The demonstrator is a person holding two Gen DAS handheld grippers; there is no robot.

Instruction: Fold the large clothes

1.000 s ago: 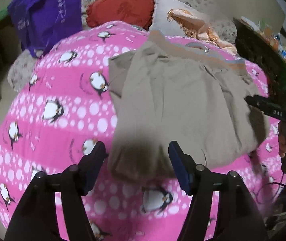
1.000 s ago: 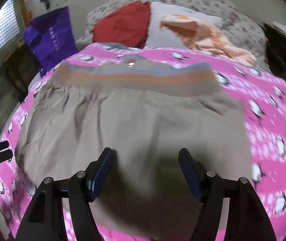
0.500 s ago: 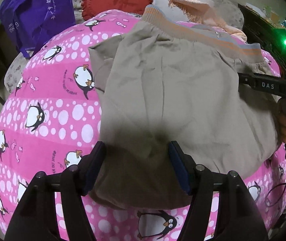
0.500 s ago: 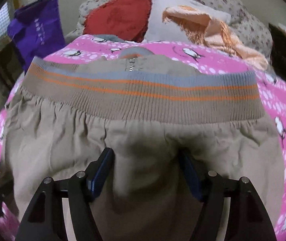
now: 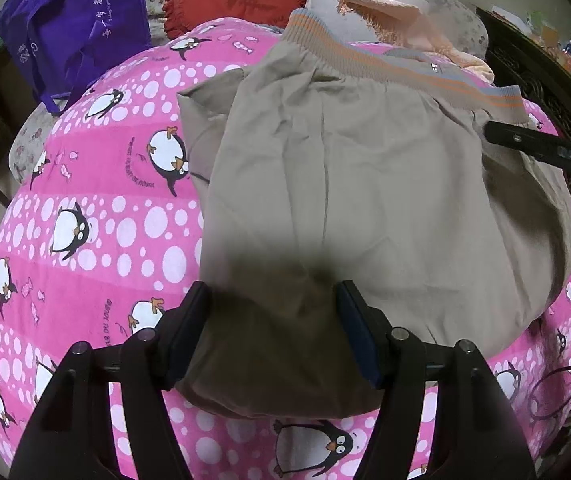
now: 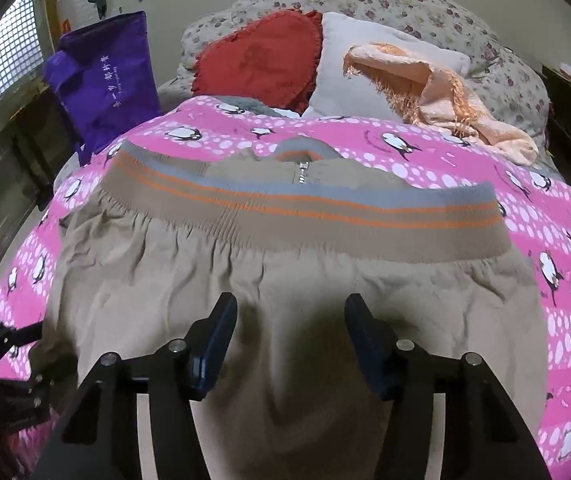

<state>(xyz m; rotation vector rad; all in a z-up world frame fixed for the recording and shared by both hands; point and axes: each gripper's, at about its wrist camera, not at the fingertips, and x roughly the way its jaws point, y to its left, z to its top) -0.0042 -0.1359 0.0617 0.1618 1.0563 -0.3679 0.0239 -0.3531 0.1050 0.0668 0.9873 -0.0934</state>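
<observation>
A large beige jacket [image 5: 365, 200] lies folded on a pink penguin blanket [image 5: 97, 216], its ribbed hem [image 6: 305, 208] with grey and orange stripes toward the pillows. A sleeve sticks out at its left side [image 5: 205, 104]. My left gripper [image 5: 271, 332] is open, its fingers low over the jacket's near folded edge, holding nothing. My right gripper [image 6: 291, 340] is open over the beige body [image 6: 245, 280] just short of the hem, holding nothing. The right gripper also shows at the right of the left wrist view [image 5: 541, 148].
A red heart cushion [image 6: 261, 56], a white pillow [image 6: 365, 64] and a peach fringed scarf [image 6: 437, 92] lie at the bed's head. A purple bag [image 6: 105, 76] stands at the left edge. Dark furniture [image 5: 533, 80] lines the right side.
Both grippers moved in over the jacket. The hem end has been laid down flat toward the pillows, and the right gripper has drawn back a little from it. Both stay open.
</observation>
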